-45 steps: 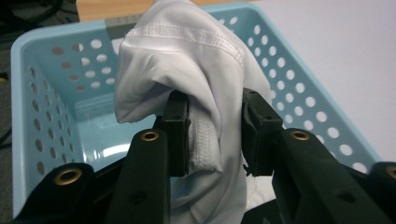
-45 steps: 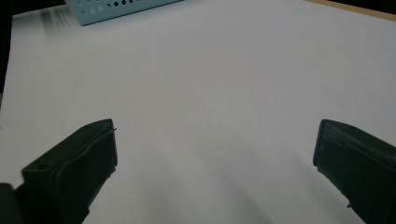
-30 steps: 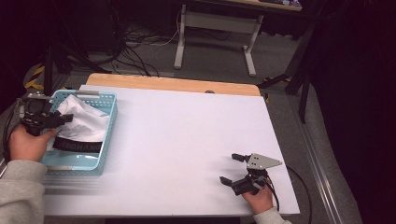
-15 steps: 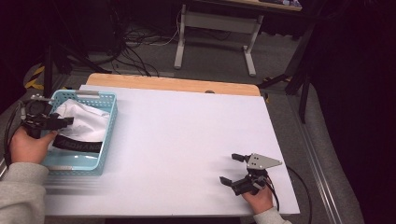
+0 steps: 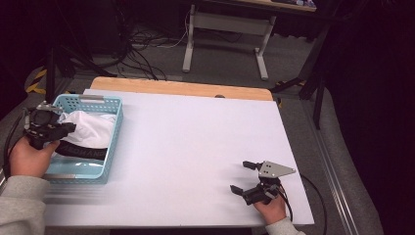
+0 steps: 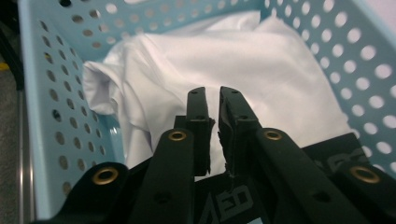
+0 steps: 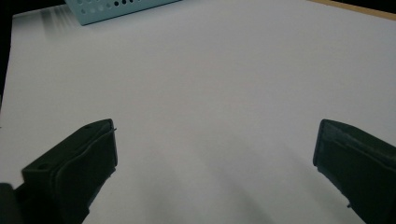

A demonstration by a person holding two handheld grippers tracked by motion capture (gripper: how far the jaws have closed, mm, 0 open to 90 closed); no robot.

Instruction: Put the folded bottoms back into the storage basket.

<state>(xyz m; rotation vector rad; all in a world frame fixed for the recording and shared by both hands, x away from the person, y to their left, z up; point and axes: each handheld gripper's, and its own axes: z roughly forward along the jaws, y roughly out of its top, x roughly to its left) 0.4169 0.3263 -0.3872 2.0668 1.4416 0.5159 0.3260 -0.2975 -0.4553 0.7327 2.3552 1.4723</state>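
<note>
since the earlier frames the left hand-held gripper (image 5: 62, 130) has shifted a little at the near-left rim of the light blue basket (image 5: 113, 128), and its jaws have just been closing; they now stand almost together with only a thin slit between them. in the left gripper view their tips (image 6: 214, 109) sit over the white cloth (image 6: 224, 70), and whether a fold of it is pinched between them cannot be told. the right hand-held gripper (image 5: 243, 177) has not moved: it rests at the near-right part of the white surface (image 5: 195, 142) with its jaws spread wide and nothing between them, the bare surface lying ahead of it in the right gripper view.

the white cloth lies bunched inside the basket, above a black strip with pale lettering (image 5: 80, 152). the heap has no clear direction; its longer run goes across the basket from the left wall toward the right wall. the basket's own long axis runs from the near edge of the surface toward the far edge.
</note>
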